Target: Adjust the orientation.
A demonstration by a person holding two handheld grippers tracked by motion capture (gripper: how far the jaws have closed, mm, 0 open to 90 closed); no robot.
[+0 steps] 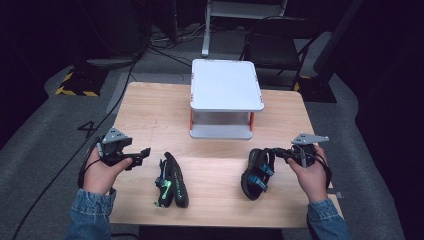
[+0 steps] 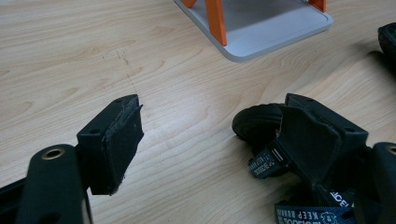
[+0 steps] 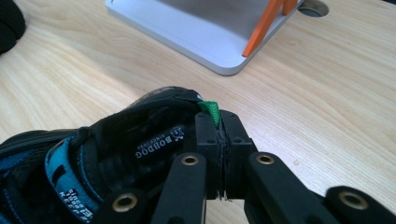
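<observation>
Right gripper view: shoe (image 3: 93,154) between hand-held gripper (image 3: 219,135) jaws

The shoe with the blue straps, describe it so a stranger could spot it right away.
Start at the white two-tier stand on the wooden table. Nearer the person and to its right sits a black shoe, pinched by the right gripper; its blue straps distinguish it from the green-trimmed shoe.

2 black sandals (image 1: 171,182) (image 1: 256,173), 1 white rack (image 1: 224,85), 1 wooden table (image 1: 150,112), 2 tools (image 1: 145,151) (image 1: 278,151).
</observation>
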